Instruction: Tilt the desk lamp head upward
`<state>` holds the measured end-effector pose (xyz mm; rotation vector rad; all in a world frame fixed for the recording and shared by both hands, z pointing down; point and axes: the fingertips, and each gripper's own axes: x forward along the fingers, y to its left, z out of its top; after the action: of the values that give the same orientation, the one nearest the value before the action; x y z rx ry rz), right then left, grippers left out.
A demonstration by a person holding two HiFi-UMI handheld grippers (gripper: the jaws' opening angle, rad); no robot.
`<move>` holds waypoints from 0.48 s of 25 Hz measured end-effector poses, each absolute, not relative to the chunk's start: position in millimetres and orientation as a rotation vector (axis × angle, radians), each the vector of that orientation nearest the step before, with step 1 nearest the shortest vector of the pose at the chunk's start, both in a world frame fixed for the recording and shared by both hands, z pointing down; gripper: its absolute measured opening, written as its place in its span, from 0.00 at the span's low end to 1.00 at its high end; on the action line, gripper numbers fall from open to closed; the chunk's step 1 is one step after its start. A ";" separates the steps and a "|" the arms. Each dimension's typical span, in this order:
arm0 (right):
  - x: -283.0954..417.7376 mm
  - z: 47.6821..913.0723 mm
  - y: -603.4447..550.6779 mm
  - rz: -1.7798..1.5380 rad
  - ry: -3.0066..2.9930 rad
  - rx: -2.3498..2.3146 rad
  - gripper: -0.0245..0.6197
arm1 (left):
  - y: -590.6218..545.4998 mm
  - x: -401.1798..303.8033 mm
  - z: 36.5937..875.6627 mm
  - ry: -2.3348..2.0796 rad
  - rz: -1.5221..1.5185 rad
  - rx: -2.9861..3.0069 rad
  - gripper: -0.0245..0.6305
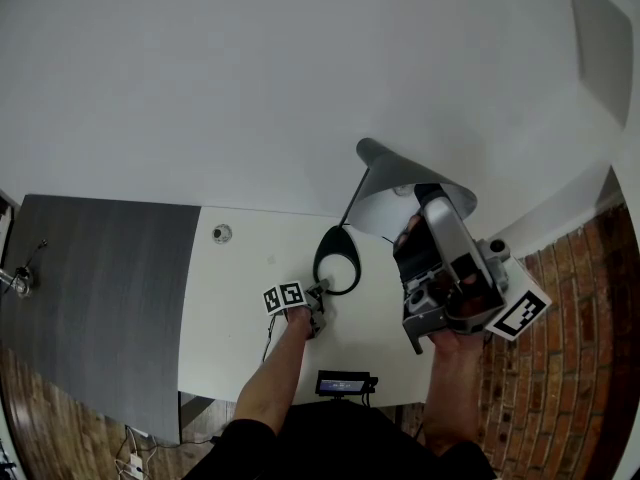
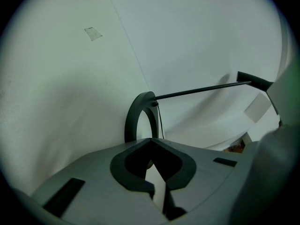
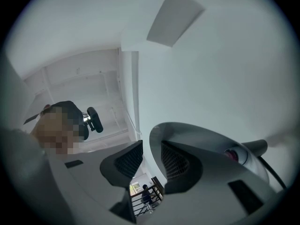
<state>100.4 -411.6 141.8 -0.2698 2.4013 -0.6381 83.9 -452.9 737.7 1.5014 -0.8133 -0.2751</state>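
Desk lamp, on white desk [image 1: 235, 318] against a white wall.

- Ring base [image 1: 318, 260] [image 2: 133, 118]: lay flat on the desk, towards its rear edge.
- Thin arm [image 1: 352, 203] [image 2: 201, 89]: rose from the ring to the head.
- Lamp head [image 1: 400, 168] [image 3: 206, 139]: grey cone shade, raised above the desk to the right of the base, with its open mouth turned towards the person.
- Left gripper [image 1: 320, 294] [image 2: 150, 142]: held low on the desk. Its jaws were drawn together at the tips on the near rim of the ring base.
- Right gripper [image 1: 409, 230] [image 3: 151, 145]: held high. The shade's rim was pinched between its two ribbed pads.
- Desk grommet [image 1: 221, 233]: seen left of the base.
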 end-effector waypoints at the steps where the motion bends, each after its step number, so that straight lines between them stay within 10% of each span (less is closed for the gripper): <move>1: 100.0 142.0 -411.5 -0.636 2.404 -0.273 0.24 | -453.0 83.6 737.8 -0.812 -0.279 1.499 0.06; 12: 99.4 142.9 -410.7 -0.645 2.398 -0.272 0.24 | -455.0 84.0 734.0 -0.850 -0.249 1.550 0.06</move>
<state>99.4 -410.7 142.9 -0.2715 2.3983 -0.6451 84.0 -455.0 734.0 1.5501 -0.8496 -0.2488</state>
